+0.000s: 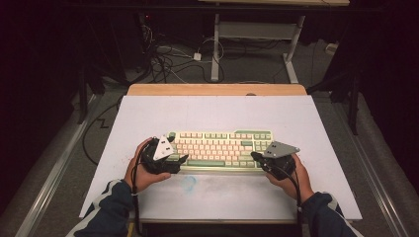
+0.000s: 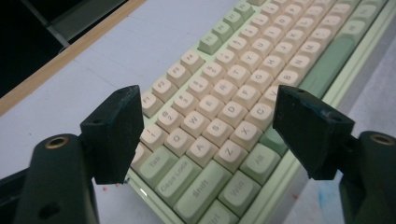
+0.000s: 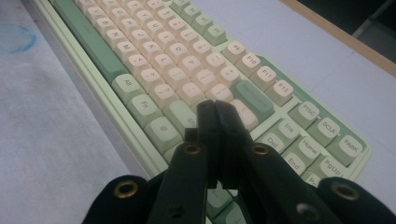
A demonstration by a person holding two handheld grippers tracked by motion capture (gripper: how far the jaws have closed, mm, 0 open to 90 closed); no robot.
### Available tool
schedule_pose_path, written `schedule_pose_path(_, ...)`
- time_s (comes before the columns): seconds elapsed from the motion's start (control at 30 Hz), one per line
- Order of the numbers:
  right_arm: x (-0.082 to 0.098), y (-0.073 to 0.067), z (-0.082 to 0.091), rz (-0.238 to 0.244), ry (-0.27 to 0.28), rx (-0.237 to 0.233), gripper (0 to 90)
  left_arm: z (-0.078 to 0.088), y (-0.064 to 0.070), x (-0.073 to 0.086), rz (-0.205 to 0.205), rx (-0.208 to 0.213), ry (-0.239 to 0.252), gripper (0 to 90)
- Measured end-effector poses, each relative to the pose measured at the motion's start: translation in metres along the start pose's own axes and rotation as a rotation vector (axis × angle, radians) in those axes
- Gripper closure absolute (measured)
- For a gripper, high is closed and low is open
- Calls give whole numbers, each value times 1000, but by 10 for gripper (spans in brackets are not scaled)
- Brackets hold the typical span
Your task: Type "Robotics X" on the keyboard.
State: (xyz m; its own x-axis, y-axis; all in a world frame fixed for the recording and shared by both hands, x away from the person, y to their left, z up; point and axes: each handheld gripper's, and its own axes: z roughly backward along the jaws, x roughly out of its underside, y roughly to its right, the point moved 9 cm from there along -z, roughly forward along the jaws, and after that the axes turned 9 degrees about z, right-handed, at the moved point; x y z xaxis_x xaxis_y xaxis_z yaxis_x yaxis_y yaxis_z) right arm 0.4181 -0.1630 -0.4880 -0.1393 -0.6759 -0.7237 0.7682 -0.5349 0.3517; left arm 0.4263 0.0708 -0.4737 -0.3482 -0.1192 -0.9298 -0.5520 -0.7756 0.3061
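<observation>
A green keyboard with cream keys (image 1: 220, 149) lies across the middle of the white tabletop (image 1: 212, 113). My left gripper (image 1: 180, 160) is at the keyboard's left end. In the left gripper view (image 2: 208, 116) its jaws stand wide open above the keyboard (image 2: 261, 51), around the Q, A and Z keys, with nothing between them. My right gripper (image 1: 255, 157) is at the keyboard's right end. In the right gripper view (image 3: 215, 109) its jaws are shut together and empty, with the tips low over the keyboard (image 3: 154, 56) near the right-hand Enter and Shift keys. I cannot tell whether they touch.
A blue smudge (image 1: 188, 182) marks the tabletop just in front of the keyboard, also in the right gripper view (image 3: 18, 37). A wooden strip (image 1: 217, 89) borders the far edge. Beyond it are floor cables (image 1: 168, 59) and a desk frame (image 1: 257, 34).
</observation>
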Motion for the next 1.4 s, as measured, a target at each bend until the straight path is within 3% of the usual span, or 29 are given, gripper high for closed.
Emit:
schedule_pose_path(0.47, -9, 7, -10, 3, -3, 3, 900, 21, -17, 21, 5, -58, -27, 193)
schedule_pose_path(0.63, -14, 11, -17, -13, -9, -1, 900, 26, -19, 23, 2, -68, -20, 193)
schedule_pose_path(0.73, -18, 11, -21, -6, -9, -3, 900, 26, -22, 24, -23, -83, -17, 193)
schedule_pose_path(0.8, -22, 12, -23, -7, -9, -4, 900, 27, -22, 22, -4, -77, -11, 193)
schedule_pose_path(0.97, -29, 14, -33, -7, -16, -10, 900, 26, -22, 24, -4, -78, -16, 193)
schedule_pose_path(1.13, -35, 11, -46, -6, -27, -27, 900, 24, -24, 27, -10, -90, -28, 200)
schedule_pose_path(1.4, -50, -2, -64, 33, -34, -52, 900, 22, -24, 30, -8, -87, -40, 203)
